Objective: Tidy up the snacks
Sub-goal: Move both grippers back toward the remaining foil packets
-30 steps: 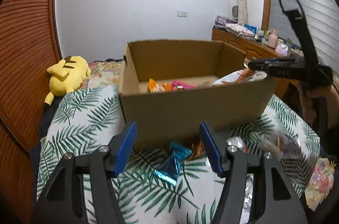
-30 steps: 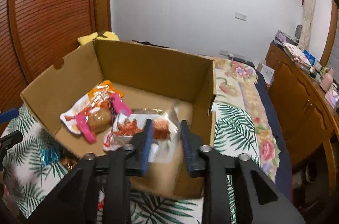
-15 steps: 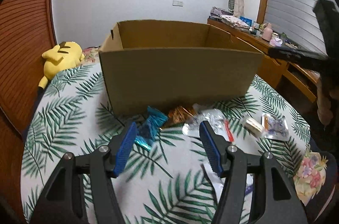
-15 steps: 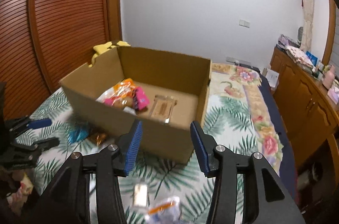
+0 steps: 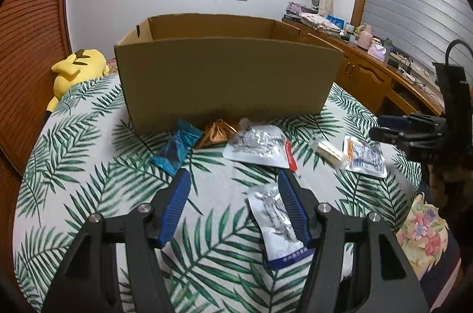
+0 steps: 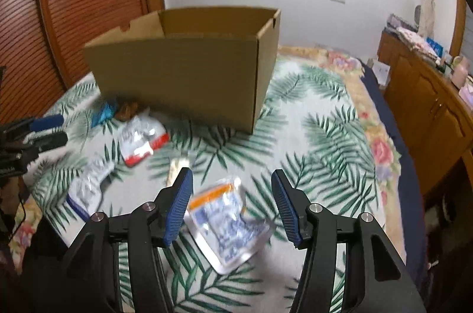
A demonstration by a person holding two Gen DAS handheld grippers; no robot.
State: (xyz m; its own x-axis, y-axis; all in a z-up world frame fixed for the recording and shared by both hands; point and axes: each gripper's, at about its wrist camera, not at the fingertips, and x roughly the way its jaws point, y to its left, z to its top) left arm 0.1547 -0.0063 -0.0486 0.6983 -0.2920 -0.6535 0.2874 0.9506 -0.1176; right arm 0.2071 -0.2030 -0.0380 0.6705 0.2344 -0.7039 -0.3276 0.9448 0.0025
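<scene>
An open cardboard box [image 5: 227,76] stands on the palm-leaf bedsheet, and its inside is hidden from both views. Loose snacks lie in front of it: a blue wrapper [image 5: 177,147], a copper wrapper [image 5: 217,132], a silver packet with a red edge [image 5: 260,147] and a cream bar [image 5: 328,150]. My left gripper [image 5: 233,175] is open and empty; a silver packet with a blue end [image 5: 278,224] lies by its right finger. My right gripper [image 6: 231,175] hovers with its jaws opening over a blue-and-white packet with an orange top [image 6: 227,221], which lies on the sheet untouched.
A yellow plush toy [image 5: 77,70] lies left of the box. A wooden dresser [image 5: 369,67] crowded with small items runs along the right. Slatted wooden doors [image 6: 74,2] stand on the left. A floral cloth [image 5: 422,230] lies at the near right edge of the bed.
The right gripper let go of a snack packet over the box, pulled back and down, and its jaws widened. The left gripper also drew back and lower, so the box's inside dropped out of sight.
</scene>
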